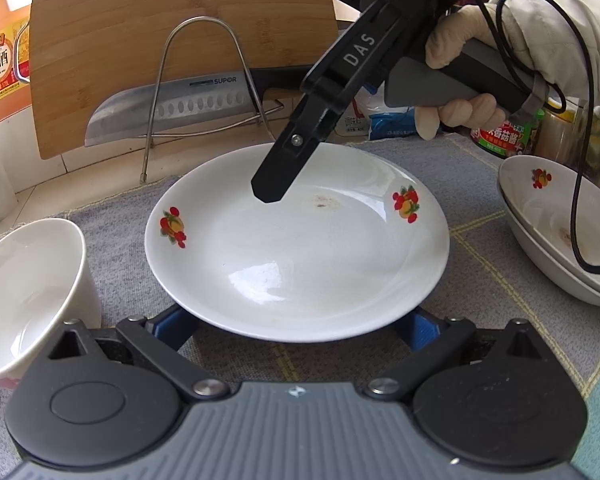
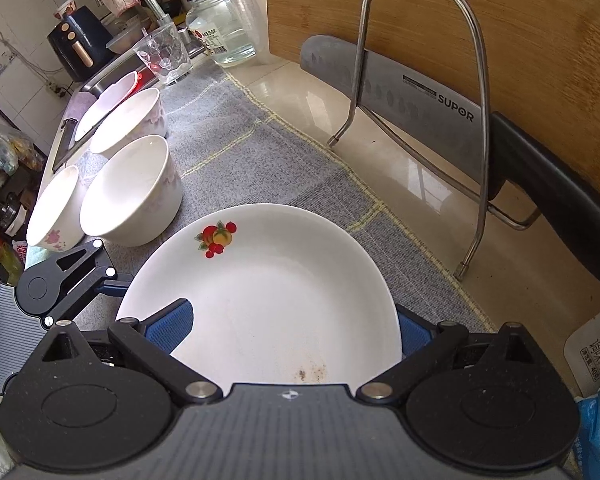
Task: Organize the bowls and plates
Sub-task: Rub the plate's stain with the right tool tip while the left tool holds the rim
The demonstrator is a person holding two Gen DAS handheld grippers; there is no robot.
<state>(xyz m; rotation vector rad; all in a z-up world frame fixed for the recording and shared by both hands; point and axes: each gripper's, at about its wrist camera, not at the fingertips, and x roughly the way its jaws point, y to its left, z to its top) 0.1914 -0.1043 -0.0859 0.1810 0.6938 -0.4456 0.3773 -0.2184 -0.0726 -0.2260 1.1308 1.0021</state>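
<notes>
Left wrist view alone shows the right gripper (image 1: 269, 194) from outside, in a gloved hand (image 1: 456, 52), its black fingers seen side-on over the plate's far side. It also shows two nested fruit-print dishes (image 1: 556, 216) at the right and one white bowl (image 1: 28, 280) at the left. Right wrist view alone shows three white bowls (image 2: 132, 196) in a cluster left of the plate, a fourth dish behind them, and a glass tumbler (image 2: 164, 56).

One round plate (image 1: 296, 248) lies flat on the grey mat (image 1: 480, 272), face up, with two fruit prints on opposite sides of its rim.

Left gripper (image 1: 296, 322) is spread wide, blue pads (image 1: 172, 326) under the plate's near edge. Right gripper's jaws are likewise released, pads either side of the plate's edge
</notes>
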